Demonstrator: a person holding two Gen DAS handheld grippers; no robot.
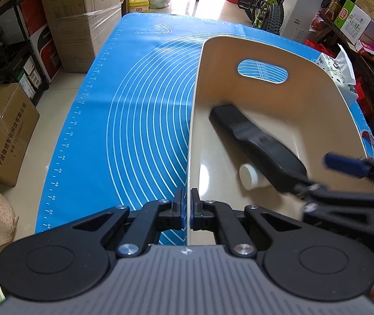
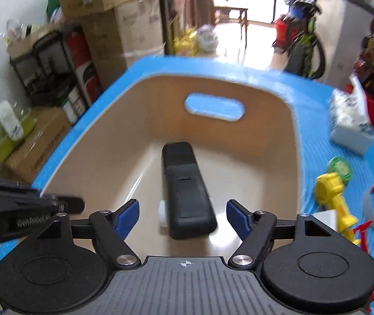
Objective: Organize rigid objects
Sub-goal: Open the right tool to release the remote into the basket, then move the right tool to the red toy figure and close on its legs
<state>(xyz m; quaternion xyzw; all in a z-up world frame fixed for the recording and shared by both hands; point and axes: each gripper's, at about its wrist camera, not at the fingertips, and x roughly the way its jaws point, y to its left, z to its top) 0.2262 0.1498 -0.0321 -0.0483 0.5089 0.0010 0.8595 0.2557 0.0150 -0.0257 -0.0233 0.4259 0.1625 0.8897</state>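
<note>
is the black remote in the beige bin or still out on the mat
In the bin. The black remote lies on the floor of the beige bin, walls around it; the right gripper is open above it.

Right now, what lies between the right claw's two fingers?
In the right wrist view, the black remote-like object lies in the beige bin between the open right claw's fingers, untouched, with a small white item beside it.

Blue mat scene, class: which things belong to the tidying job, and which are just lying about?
Job:
beige bin
black case inside it
white cap
yellow toy
left gripper clamping the rim
right gripper

Lying about:
cardboard boxes
bicycle
</note>
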